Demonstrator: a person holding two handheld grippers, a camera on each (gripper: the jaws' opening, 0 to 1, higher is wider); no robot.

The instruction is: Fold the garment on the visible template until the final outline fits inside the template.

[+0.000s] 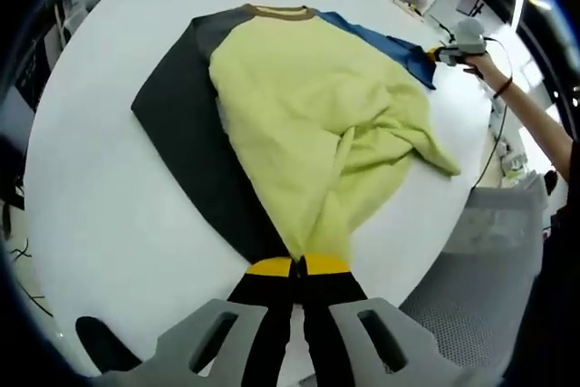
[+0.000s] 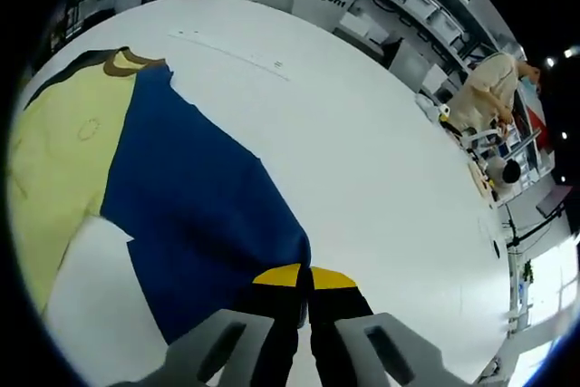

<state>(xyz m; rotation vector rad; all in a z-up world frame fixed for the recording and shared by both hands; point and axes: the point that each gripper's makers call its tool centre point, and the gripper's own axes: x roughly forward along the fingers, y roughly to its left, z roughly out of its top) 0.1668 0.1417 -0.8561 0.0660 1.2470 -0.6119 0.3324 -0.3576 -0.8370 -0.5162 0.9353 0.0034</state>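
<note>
The garment (image 1: 317, 124), a yellow-bodied top with a brown collar, one dark grey sleeve and one blue sleeve (image 2: 199, 215), lies spread on the round white table (image 1: 109, 215), its body bunched into folds towards the right side. The left gripper (image 1: 299, 266) has its yellow-tipped jaws closed on the near yellow hem, the cloth running away from the tips. The right gripper (image 2: 304, 276) has its jaws closed on the blue sleeve's end at the table's right side
</note>
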